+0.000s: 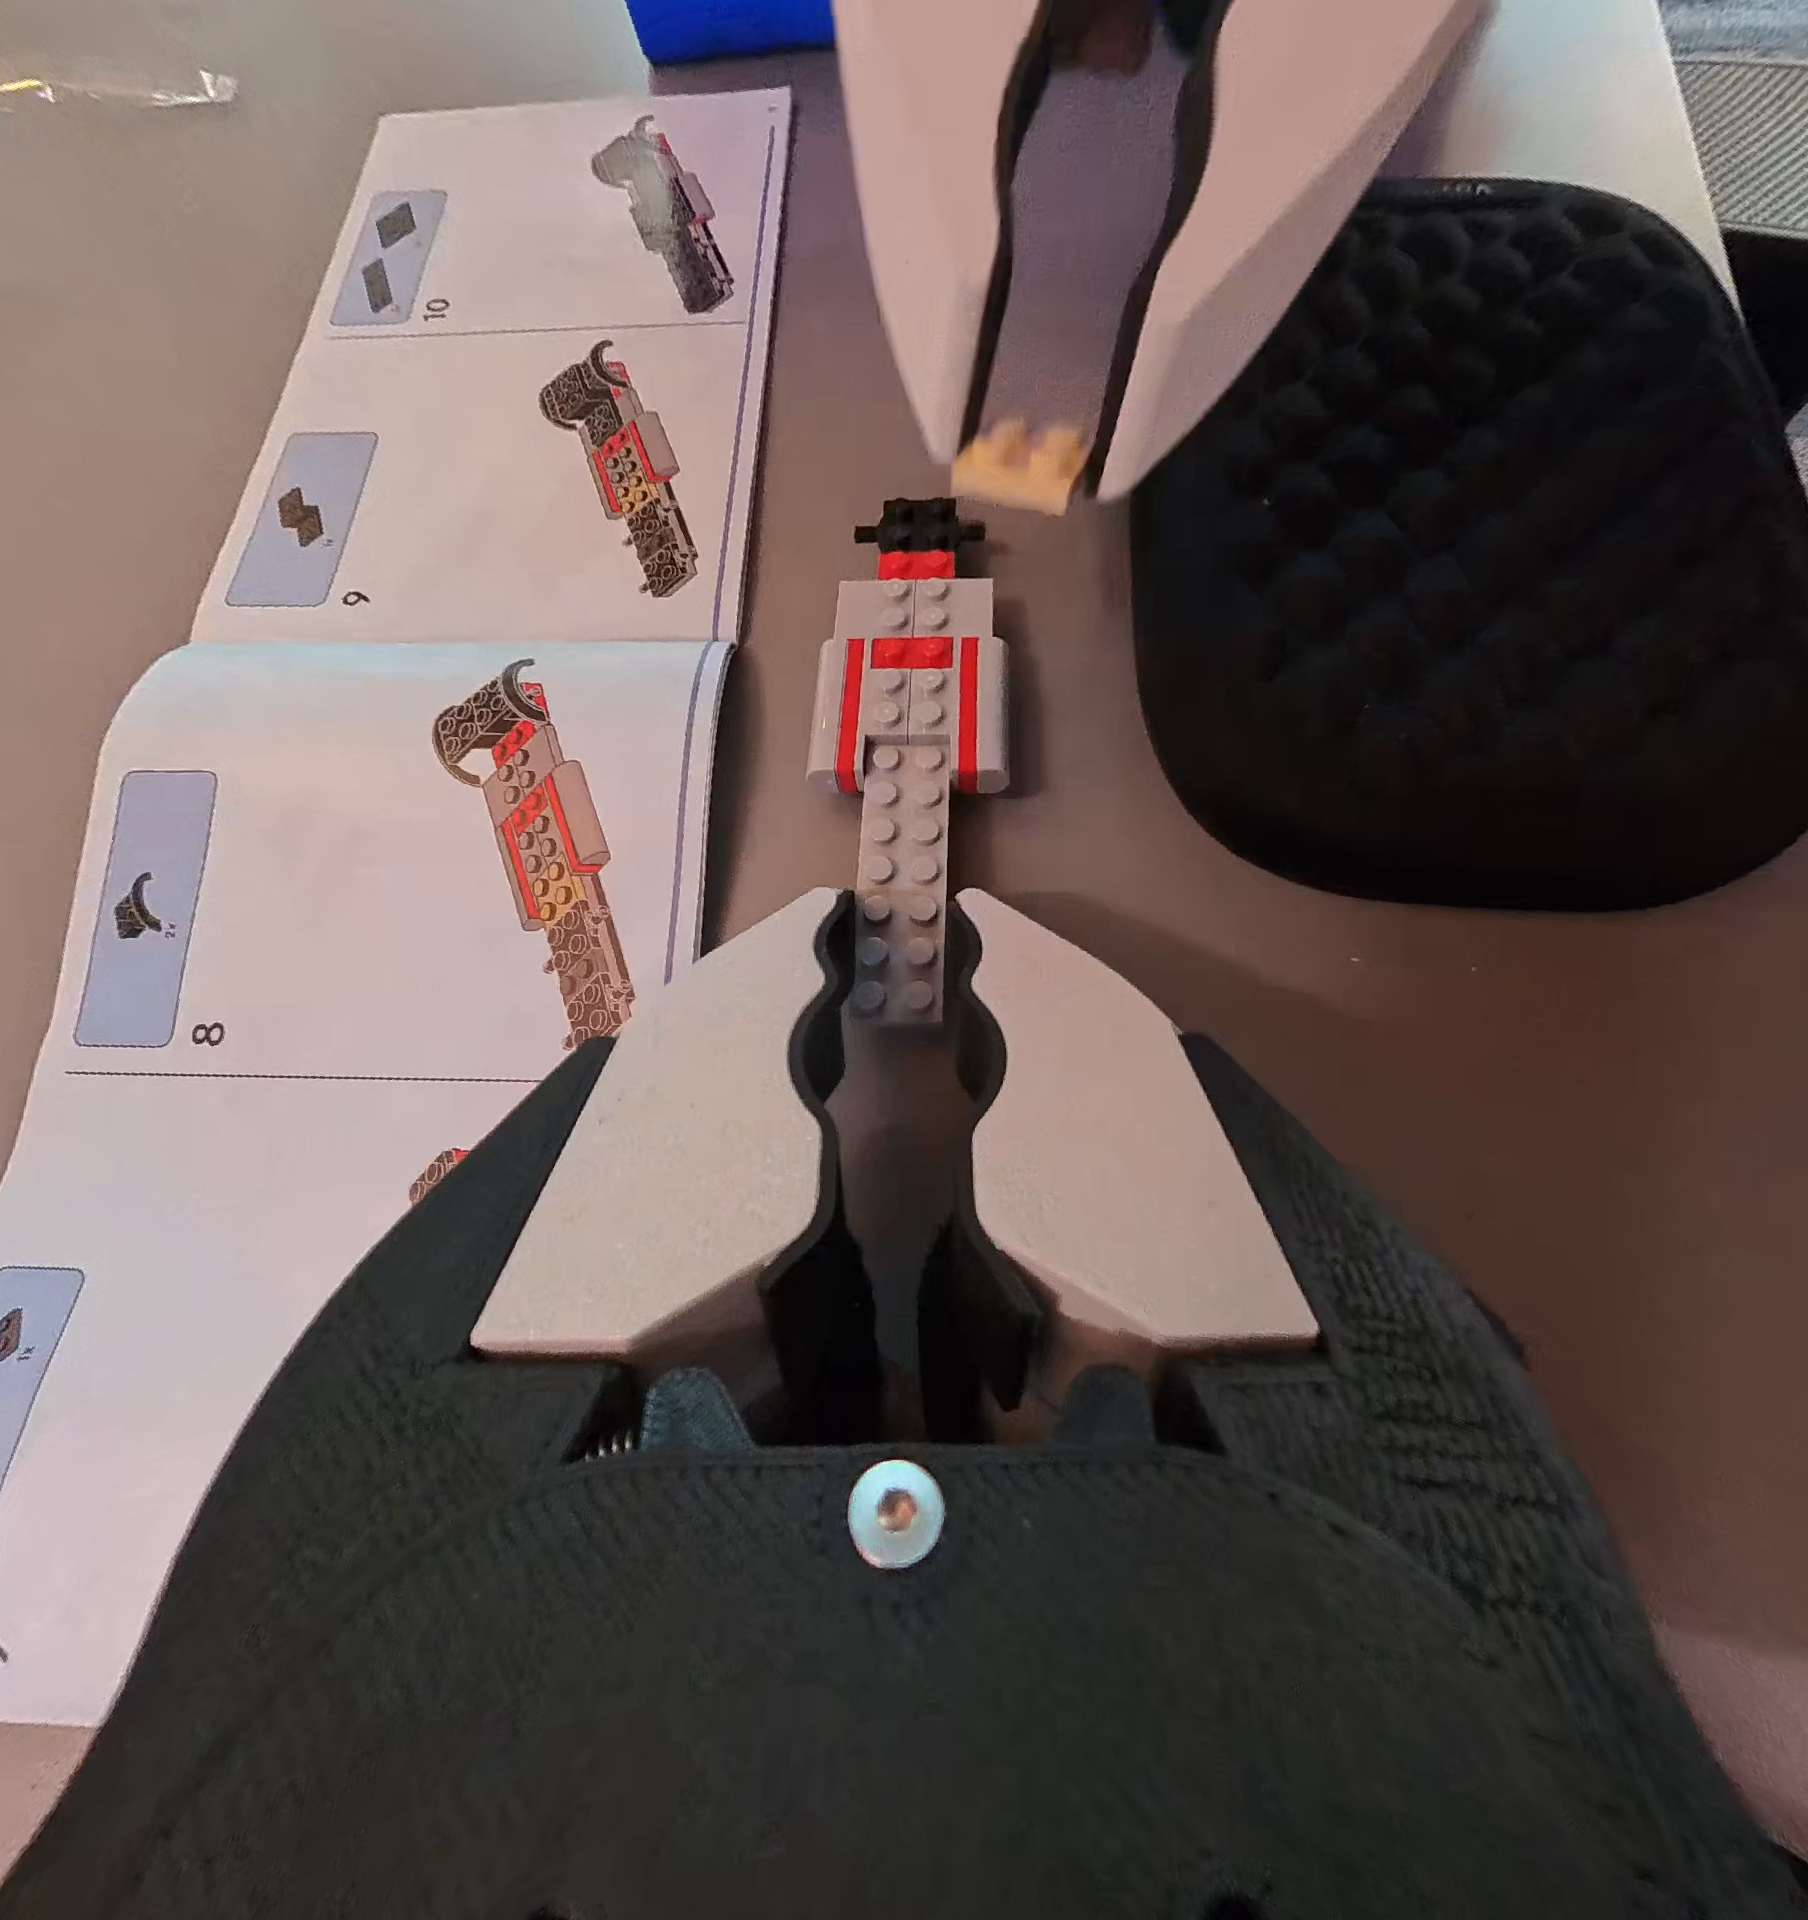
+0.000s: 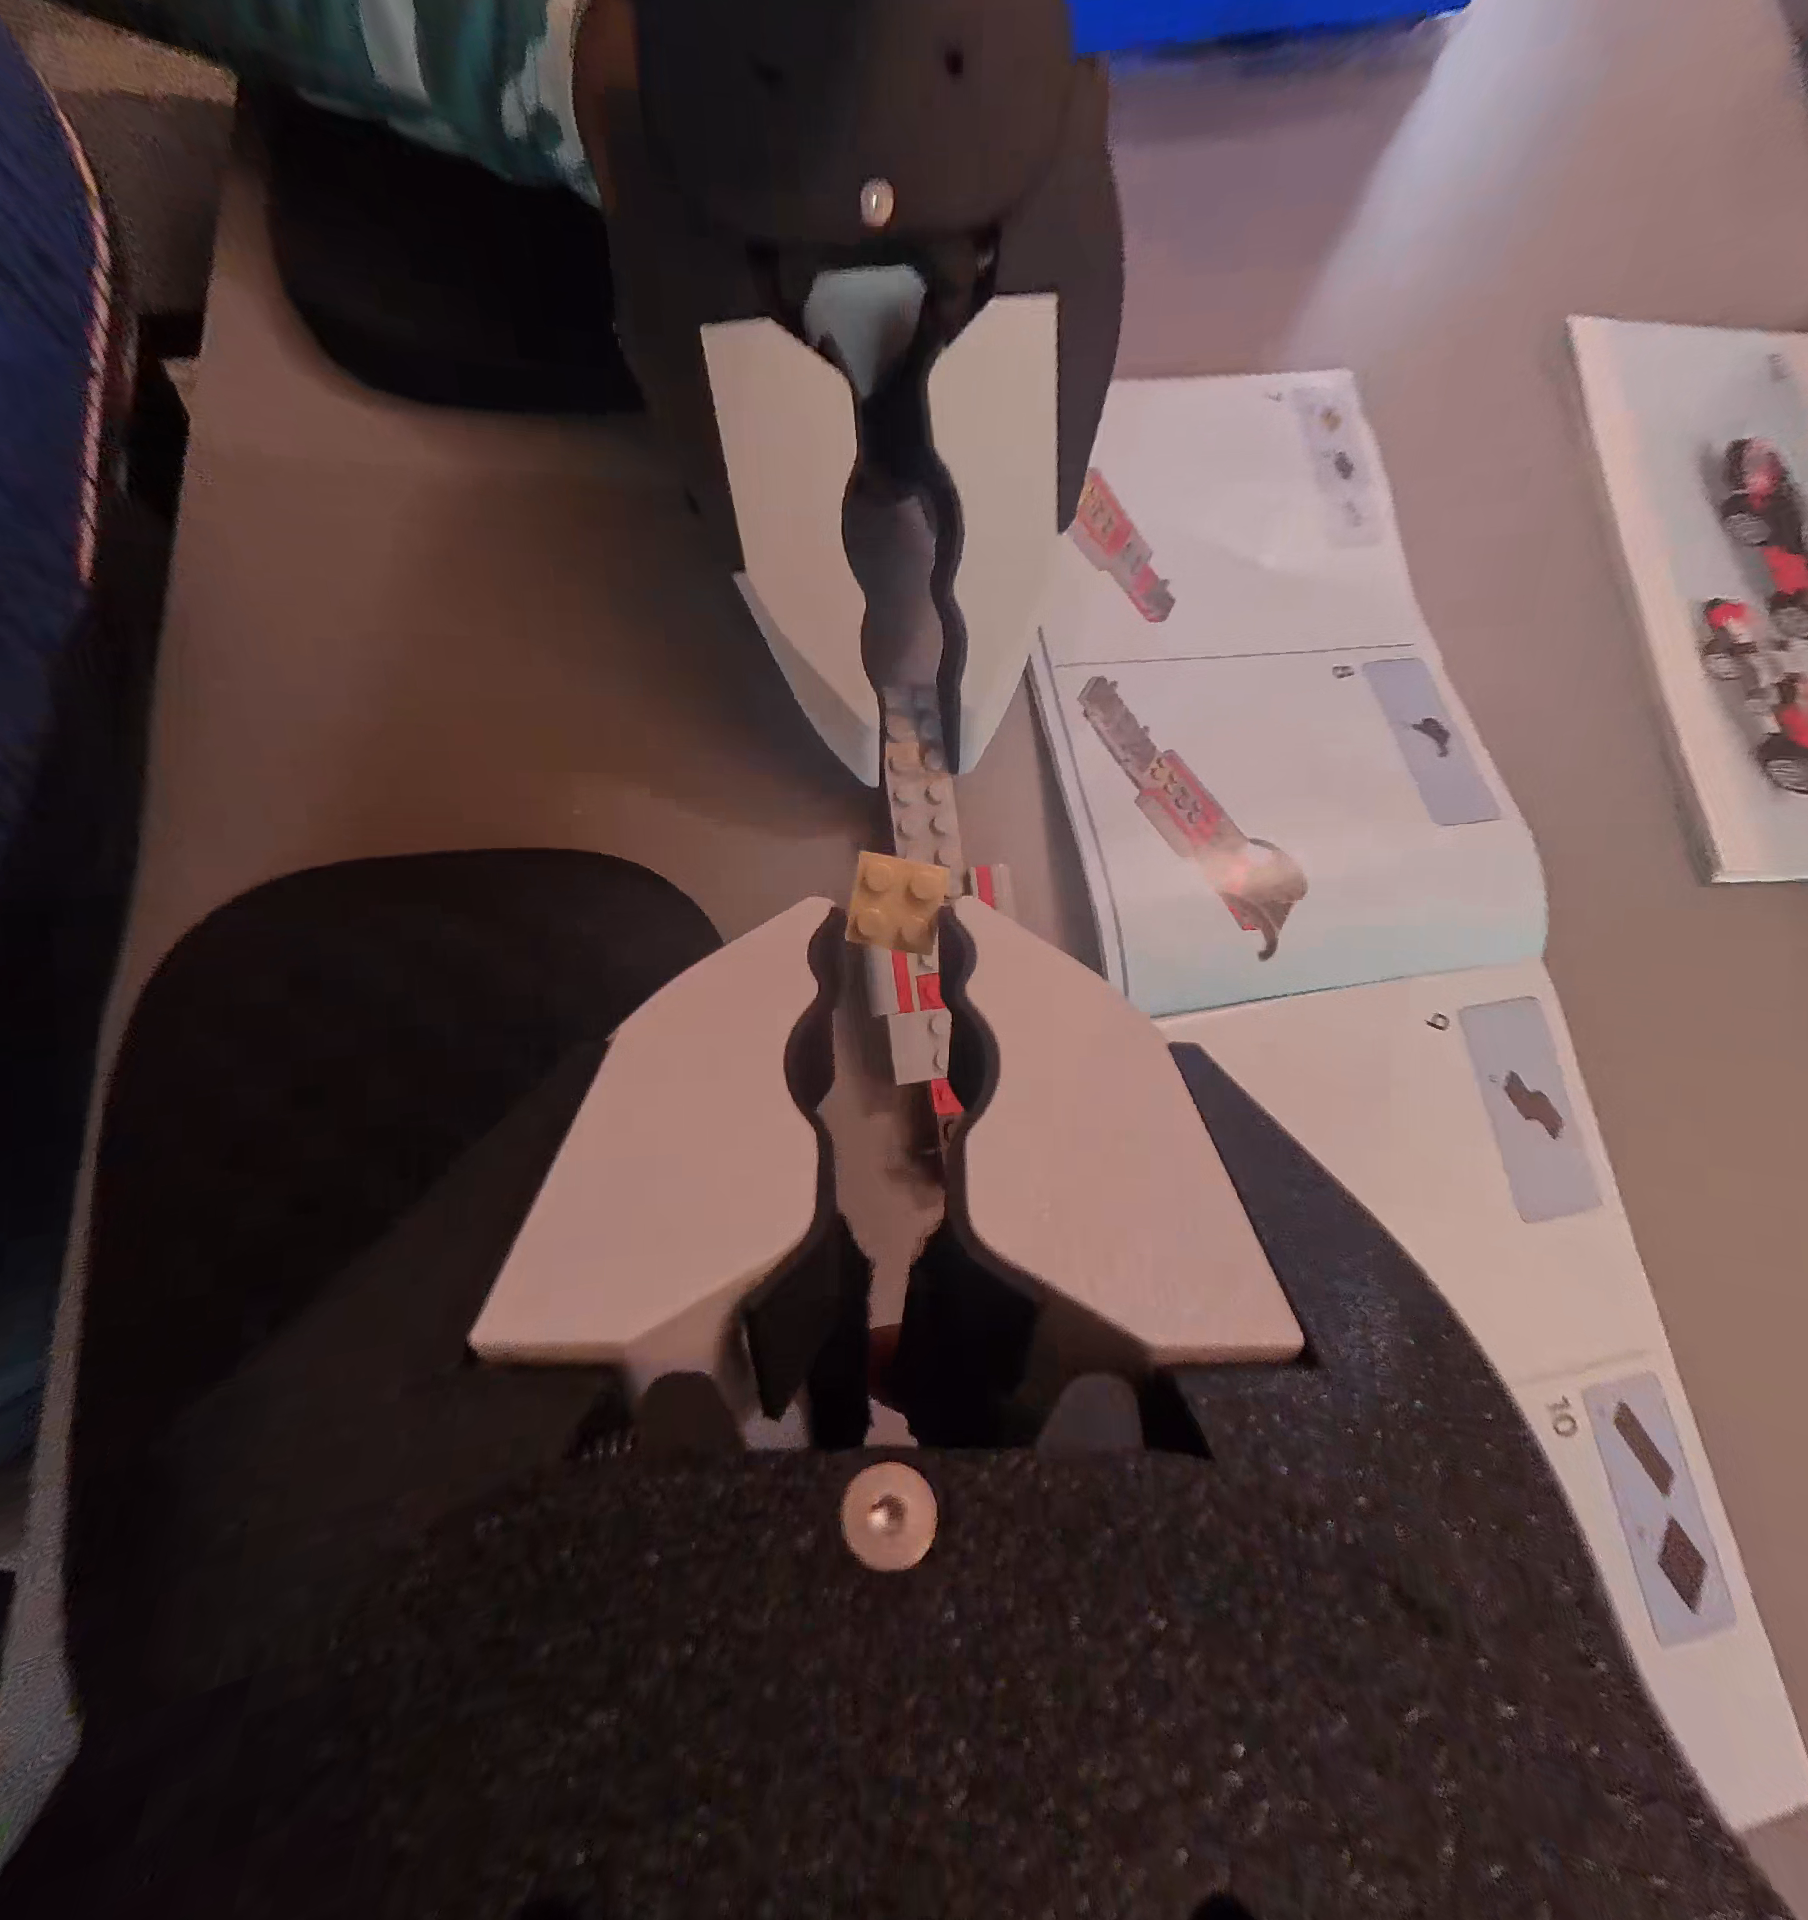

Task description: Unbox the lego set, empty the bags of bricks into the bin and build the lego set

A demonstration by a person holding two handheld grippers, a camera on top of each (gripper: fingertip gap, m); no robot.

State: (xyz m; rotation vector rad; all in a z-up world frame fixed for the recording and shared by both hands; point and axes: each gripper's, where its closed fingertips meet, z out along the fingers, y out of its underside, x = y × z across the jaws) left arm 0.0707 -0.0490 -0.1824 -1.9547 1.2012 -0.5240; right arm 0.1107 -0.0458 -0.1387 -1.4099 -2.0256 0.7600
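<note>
A partly built model [image 1: 915,686] of grey, red and black bricks lies on the table. My left gripper [image 1: 900,925] is shut on the narrow grey end of the model. My right gripper [image 2: 892,920] is shut on a small tan 2x2 plate [image 2: 898,902] and holds it just above the model [image 2: 921,821]. In the left wrist view the right gripper [image 1: 1030,473] hangs over the model's black end with the tan plate [image 1: 1019,468] at its tips. In the right wrist view the left gripper [image 2: 915,748] faces me, gripping the model's far end.
An open instruction booklet [image 1: 443,623] lies left of the model; it also shows in the right wrist view [image 2: 1295,810], with a second booklet [image 2: 1731,592] beyond. A black cushioned pad [image 1: 1482,540] lies to the right. A blue bin [image 1: 723,26] stands at the back. A person's clothing [image 2: 6,436] is nearby. One gripper's finger ends stand about 7 cm off the other's.
</note>
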